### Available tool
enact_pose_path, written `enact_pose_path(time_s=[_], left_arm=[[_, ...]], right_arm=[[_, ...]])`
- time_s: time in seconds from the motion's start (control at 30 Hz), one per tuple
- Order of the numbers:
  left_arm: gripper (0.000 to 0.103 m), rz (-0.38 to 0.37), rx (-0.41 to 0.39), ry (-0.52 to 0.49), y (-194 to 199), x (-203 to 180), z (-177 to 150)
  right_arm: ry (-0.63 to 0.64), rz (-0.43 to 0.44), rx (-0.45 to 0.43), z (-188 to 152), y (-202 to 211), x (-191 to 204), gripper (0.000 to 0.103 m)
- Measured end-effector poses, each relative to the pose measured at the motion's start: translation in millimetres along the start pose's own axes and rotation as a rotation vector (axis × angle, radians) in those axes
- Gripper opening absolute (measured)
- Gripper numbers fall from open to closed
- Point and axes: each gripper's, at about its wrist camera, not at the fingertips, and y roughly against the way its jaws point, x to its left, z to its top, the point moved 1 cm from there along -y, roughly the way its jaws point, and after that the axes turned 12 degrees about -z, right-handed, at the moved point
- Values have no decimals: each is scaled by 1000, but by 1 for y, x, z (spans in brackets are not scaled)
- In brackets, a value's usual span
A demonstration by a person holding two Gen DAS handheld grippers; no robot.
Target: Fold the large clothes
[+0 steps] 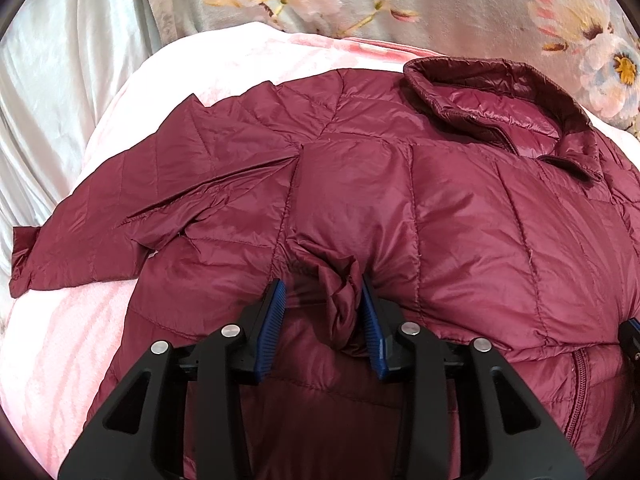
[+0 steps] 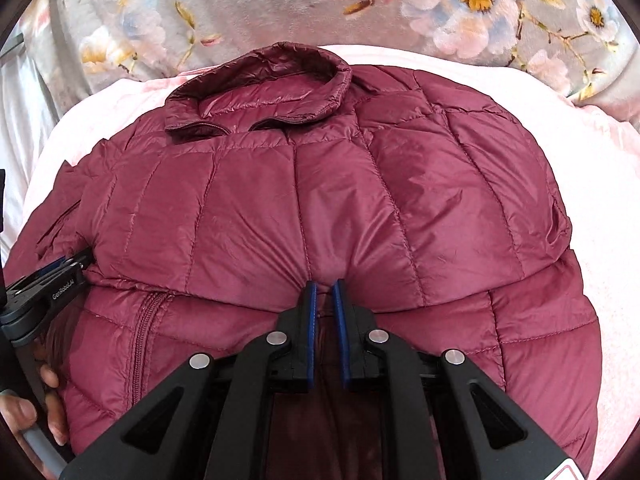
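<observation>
On the pink blanket (image 1: 60, 340) the maroon jacket (image 1: 460, 220) is laid flat, collar (image 2: 260, 84) pointed away, its length run toward the cameras. The left tool (image 1: 324, 292) is parted around a fabric pucker; the right tool (image 2: 325, 286) is pinched on the folded hem.

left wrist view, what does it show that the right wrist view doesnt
Only the left wrist view shows the spread sleeve and the left gripper open around a bunched tuft of fabric. Only the right wrist view shows the right gripper pinching the folded hem and a hand on the other gripper's handle. Both show the maroon puffer jacket, its collar, the pink blanket and floral cover.
</observation>
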Motion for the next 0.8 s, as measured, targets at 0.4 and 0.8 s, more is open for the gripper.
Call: enact_pose_path(time_s=[0.4,0.8], left_arm=[[80,-163,-77,273,59,97,-9],[82,159,-107,811,85,354,-48]], right_arm=[[-46,1,-17,-4,12,-11,15],[30,-36,-26,-36,41,9,43]])
